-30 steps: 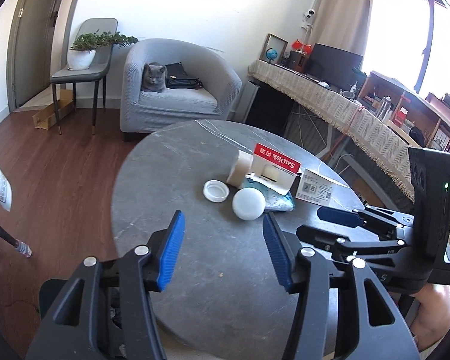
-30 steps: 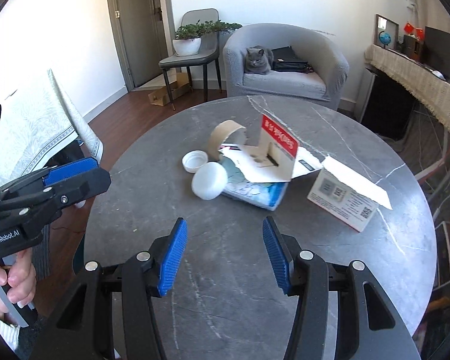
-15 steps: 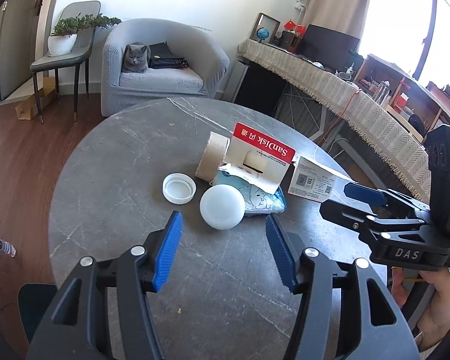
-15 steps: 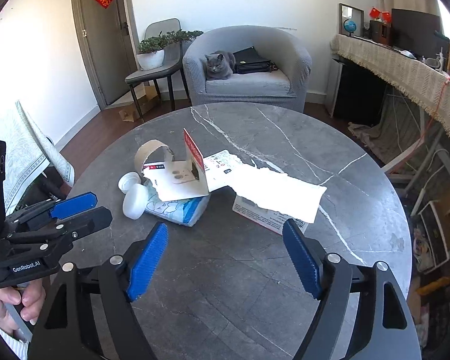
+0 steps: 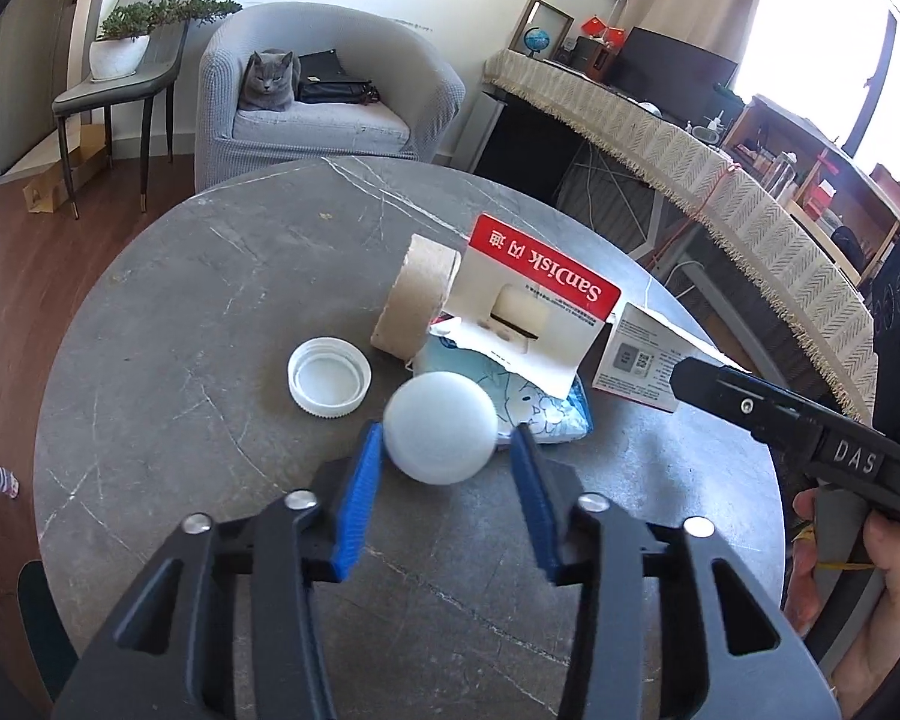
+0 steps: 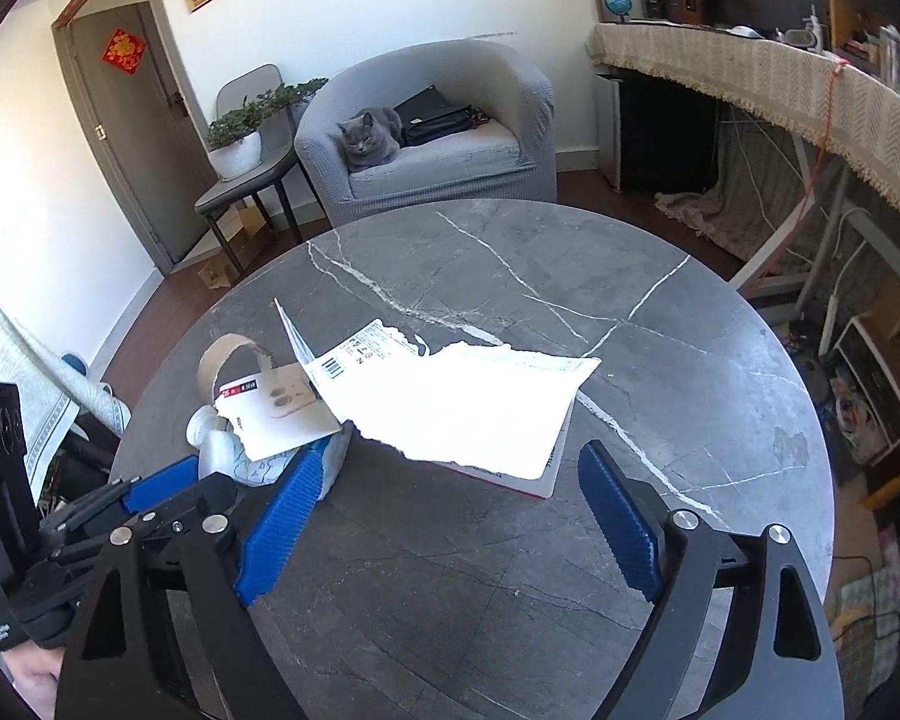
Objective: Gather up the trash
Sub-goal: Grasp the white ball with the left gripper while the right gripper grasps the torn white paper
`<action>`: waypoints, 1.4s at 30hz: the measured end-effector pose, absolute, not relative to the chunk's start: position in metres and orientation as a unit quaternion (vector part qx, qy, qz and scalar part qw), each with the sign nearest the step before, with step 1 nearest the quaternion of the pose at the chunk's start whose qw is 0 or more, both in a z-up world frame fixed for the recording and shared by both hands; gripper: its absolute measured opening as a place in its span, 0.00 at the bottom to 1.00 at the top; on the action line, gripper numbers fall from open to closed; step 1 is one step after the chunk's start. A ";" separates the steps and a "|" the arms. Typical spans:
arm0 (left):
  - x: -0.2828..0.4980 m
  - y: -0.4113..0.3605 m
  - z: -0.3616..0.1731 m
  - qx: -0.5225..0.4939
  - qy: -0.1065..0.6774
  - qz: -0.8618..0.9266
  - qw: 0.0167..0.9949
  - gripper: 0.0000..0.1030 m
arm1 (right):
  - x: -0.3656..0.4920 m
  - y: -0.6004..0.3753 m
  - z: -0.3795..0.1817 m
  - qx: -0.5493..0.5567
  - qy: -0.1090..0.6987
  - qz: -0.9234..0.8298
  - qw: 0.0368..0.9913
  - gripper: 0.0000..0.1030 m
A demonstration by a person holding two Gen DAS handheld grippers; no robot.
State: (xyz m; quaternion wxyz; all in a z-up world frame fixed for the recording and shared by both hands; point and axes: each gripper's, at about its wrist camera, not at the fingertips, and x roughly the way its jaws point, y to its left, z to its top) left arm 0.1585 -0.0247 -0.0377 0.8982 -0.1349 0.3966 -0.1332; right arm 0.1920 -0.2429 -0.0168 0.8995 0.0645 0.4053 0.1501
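Trash lies on a round grey marble table (image 5: 180,300). A white dome lid (image 5: 441,427) sits between the blue pads of my open left gripper (image 5: 447,450); I cannot tell if the pads touch it. Behind it lie a white screw cap (image 5: 329,377), a cardboard tape roll (image 5: 417,303), a torn red-and-white SanDisk card (image 5: 531,315), a blue tissue pack (image 5: 540,414) and a small white box (image 5: 645,363). My right gripper (image 6: 444,483) is wide open just short of the white box (image 6: 480,414) and its torn flap. The left gripper (image 6: 162,492) shows at lower left there.
A grey armchair with a grey cat (image 5: 267,79) stands beyond the table. A chair with a potted plant (image 5: 120,51) is at the left. A long cloth-covered desk (image 5: 690,156) runs along the right. The table edge is near on all sides.
My left gripper has moved forward until the white dome lid sits between its pads. My right gripper has opened wider and moved right, toward the white box.
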 end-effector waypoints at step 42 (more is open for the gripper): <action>0.112 0.048 -0.015 -0.156 0.365 -0.164 0.903 0.40 | 0.230 -0.230 -0.029 0.100 0.404 0.000 0.909 0.77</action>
